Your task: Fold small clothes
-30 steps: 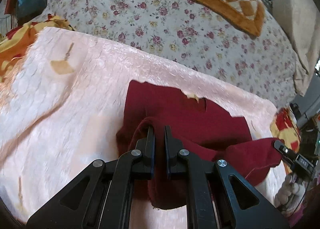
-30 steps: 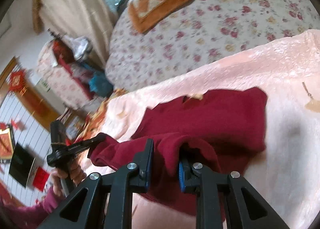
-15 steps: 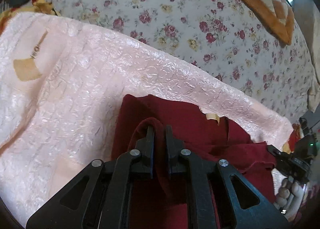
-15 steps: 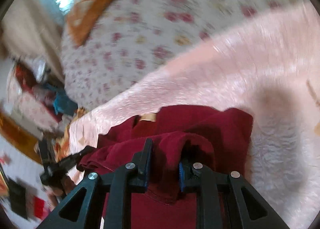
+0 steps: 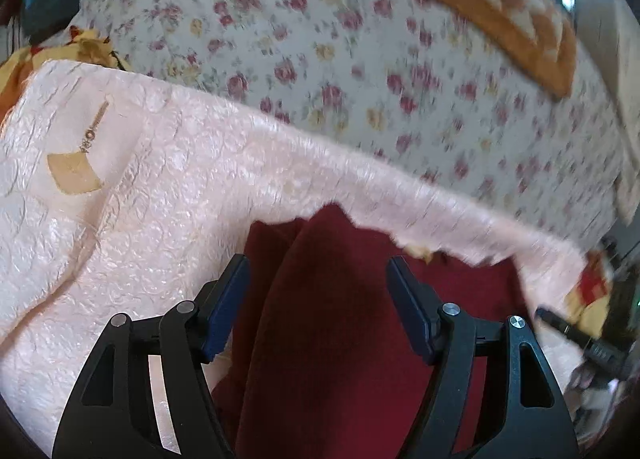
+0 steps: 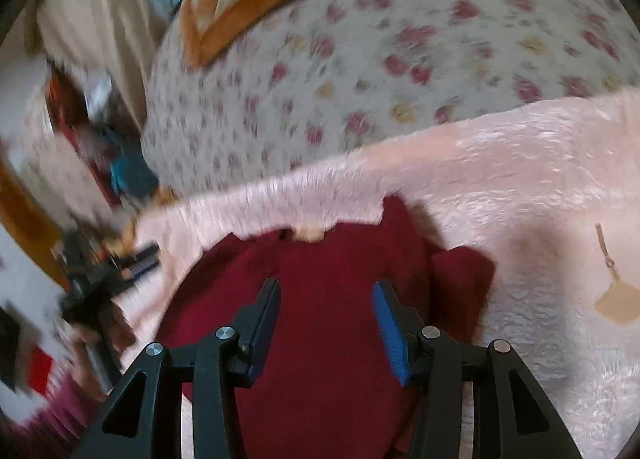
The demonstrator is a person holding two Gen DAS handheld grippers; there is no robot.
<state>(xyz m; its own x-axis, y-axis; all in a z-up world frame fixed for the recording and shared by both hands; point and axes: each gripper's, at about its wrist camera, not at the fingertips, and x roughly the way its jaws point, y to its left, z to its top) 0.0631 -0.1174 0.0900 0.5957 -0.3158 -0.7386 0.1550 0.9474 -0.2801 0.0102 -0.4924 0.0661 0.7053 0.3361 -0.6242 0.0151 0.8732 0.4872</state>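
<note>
A dark red garment (image 5: 340, 319) lies folded over itself on a pale pink blanket (image 5: 140, 219). My left gripper (image 5: 316, 275) hovers just above the garment's near half, its jaws opening wide, and the cloth lies loose below them without touching the blue pads (image 5: 224, 307). In the right wrist view the same red garment (image 6: 320, 279) fills the lower middle. My right gripper (image 6: 326, 299) stands over it with jaws opening, and no cloth is pinched between the fingers. A small tan label (image 6: 308, 234) shows at the garment's far edge.
The pink blanket (image 6: 520, 199) rests on a bed with a floral cover (image 5: 320, 39). An orange checked mat (image 5: 500, 7) lies at the far side. A yellow-and-red cloth (image 5: 48, 59) lies at the left. In the left wrist view the other gripper's tip (image 5: 580, 339) shows at lower right.
Both grippers were shut on folds of the red garment and carried them toward its far edge. Now both have let go and their jaws stand apart, with the cloth lying flat.
</note>
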